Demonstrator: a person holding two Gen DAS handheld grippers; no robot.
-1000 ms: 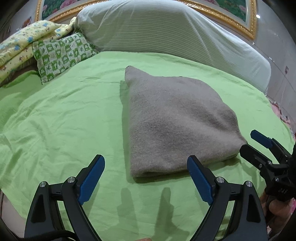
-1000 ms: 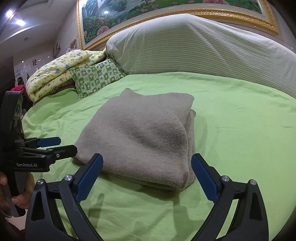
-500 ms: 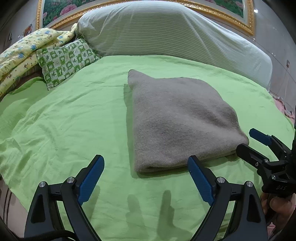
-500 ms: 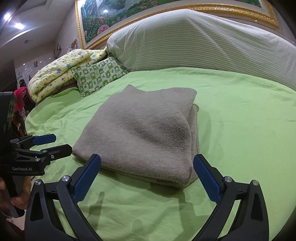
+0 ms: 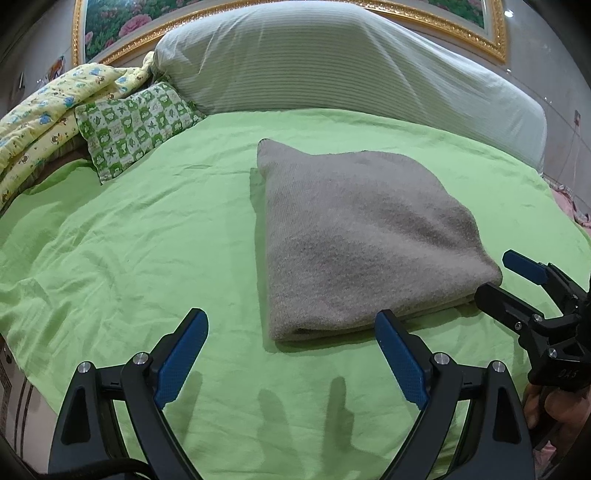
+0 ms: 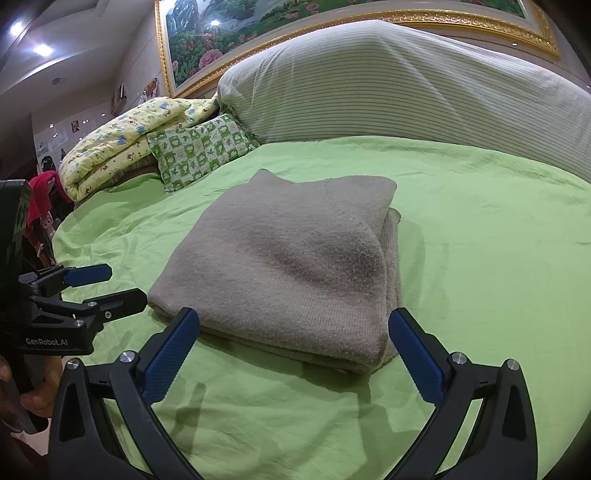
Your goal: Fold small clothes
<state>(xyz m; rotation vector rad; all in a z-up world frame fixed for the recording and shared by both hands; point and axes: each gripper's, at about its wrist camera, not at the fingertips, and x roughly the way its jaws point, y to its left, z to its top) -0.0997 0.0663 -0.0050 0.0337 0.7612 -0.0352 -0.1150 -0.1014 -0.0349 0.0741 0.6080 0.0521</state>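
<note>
**Two tools withdrawn, fold appears complete**

Both tools stand released and empty at the near edge of the bed. The left tool (image 5: 291, 350) hovers above bare green sheet (image 5: 129, 240), its blue pads spread wide, the right-hand pad just beside the near edge of the folded garment (image 5: 362, 240) but not seen to touch it. The right tool (image 6: 293, 343) is likewise spread, its pads flanking the near right corner of the garment without gripping it.

Compared with one second ago, both views have drawn back slightly and risen: more of the headboard end now shows, and the garment sits a little further from the pads. The garment itself has not shifted or unfolded over that interval.

The garment, a grey knit, lies in a compact stack of layers near the middle of the bed, layered edges visible along its right side in the right wrist view. Judgement: the fold on this item is finished and the tools are retreating; the step is at or near its end.

Beyond it, a green checked pillow (image 5: 136, 125) and a yellow printed quilt (image 5: 44, 118) lie at the far left corner. A striped bolster (image 5: 332, 62) spans the far edge beneath a gilt-framed picture (image 6: 258, 33).
</note>
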